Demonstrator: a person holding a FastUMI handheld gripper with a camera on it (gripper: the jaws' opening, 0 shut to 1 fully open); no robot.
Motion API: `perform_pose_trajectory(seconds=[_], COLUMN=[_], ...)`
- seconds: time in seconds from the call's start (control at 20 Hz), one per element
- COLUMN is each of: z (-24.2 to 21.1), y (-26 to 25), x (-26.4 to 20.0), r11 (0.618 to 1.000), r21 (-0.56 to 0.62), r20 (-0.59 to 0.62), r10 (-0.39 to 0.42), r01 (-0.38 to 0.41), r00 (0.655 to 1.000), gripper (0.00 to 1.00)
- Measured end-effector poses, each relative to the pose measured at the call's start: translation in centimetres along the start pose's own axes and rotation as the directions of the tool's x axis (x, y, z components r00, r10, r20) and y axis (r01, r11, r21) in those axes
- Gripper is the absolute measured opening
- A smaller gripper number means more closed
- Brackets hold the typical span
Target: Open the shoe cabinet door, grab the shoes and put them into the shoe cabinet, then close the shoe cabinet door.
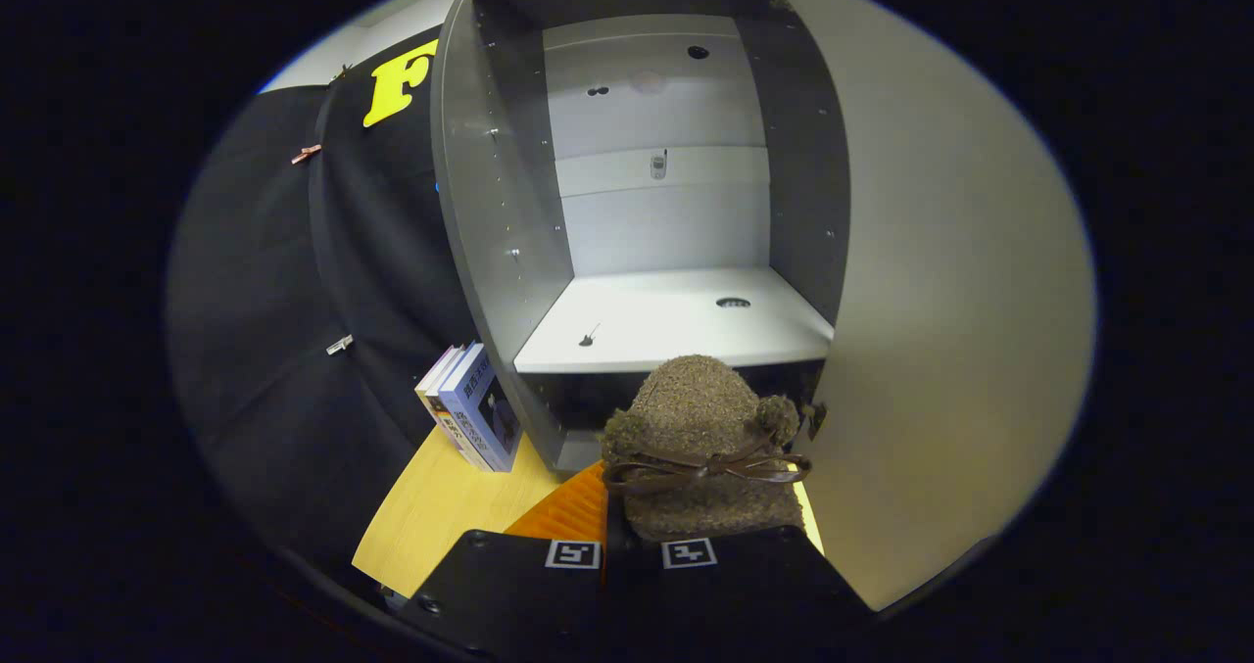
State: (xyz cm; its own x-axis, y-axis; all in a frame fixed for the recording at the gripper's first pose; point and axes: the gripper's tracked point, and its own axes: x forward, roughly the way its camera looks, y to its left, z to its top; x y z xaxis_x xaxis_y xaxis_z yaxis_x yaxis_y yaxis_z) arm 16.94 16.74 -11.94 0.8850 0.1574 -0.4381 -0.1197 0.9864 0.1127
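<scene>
A brown fuzzy shoe (700,448) with a thin brown bow across it is held at my gripper (632,545), whose fingers are closed on its heel end. The shoe points toward the shoe cabinet (676,203), which stands open just ahead. Inside, a white shelf (676,325) lies level with the shoe's toe and carries nothing. The cabinet's door (950,330) is swung wide to the right of the shoe, its pale inner face toward me. The cabinet's left side panel (490,232) is grey.
A few books (470,408) stand upright on the wooden table (441,506) against the cabinet's left side. An orange ribbed mat (568,511) lies under the shoe. Black cloth wall hangs to the left.
</scene>
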Motion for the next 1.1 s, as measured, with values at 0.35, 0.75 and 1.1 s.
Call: perform_pose_trajectory(seconds=[0.35, 0.75, 1.1], z=[8.8, 12.7, 12.8], y=[-0.5, -2.1, -1.8], x=[8.7, 20.6, 27.8], r11=[0.999, 0.993, 0.991], r21=[0.025, -0.064, -0.034], r20=[0.008, -0.01, -0.052], r10=[-0.023, -0.104, -0.134], r01=[0.023, 0.103, 0.132], r00=[1.0, 0.995, 0.99], gripper=[0.08, 0.08, 0.08])
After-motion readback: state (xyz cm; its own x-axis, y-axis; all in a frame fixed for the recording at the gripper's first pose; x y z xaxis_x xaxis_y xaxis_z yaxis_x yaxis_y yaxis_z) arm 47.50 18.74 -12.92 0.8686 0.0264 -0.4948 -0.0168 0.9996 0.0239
